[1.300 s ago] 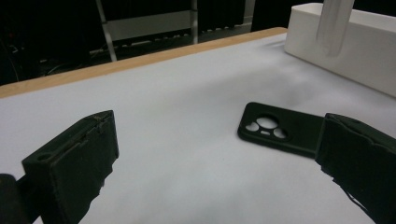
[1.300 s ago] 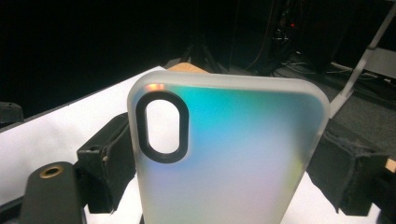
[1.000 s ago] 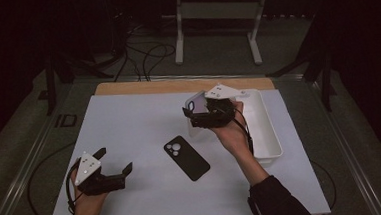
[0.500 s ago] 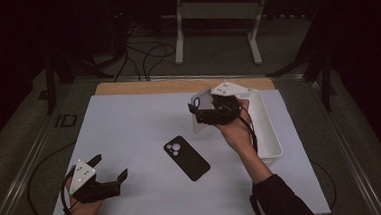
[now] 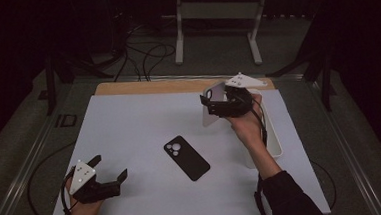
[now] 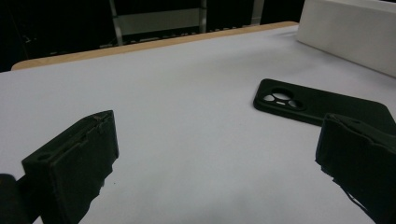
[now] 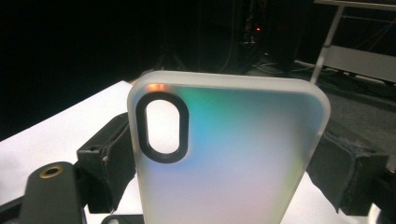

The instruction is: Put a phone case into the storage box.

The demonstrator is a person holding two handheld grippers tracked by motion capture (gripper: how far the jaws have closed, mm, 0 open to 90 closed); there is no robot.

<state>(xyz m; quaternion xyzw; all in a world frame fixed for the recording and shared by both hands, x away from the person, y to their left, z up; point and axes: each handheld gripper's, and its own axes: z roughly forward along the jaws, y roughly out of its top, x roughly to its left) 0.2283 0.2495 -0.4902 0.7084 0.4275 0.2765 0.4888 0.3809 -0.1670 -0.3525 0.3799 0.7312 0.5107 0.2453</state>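
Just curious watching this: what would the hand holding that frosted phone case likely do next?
Probably bring the frosted case down to the white sheet beside the black case: the right gripper holds it in the air, lifted clear of the white bin.

In the right gripper view, the frosted phone case [image 7: 229, 154] runs off the bottom edge, and it hides most of the table behind it — the jaws show just at either side. A dark shape at the bottom edge beside the case is too cut off to tell. In the left gripper view, the right jaw covers one end of the black phone case [image 6: 308, 102], and the white tray [image 6: 350, 37] is cut by the right edge. In the high view, the tray's inside sits behind the right hand [image 5: 247, 126].
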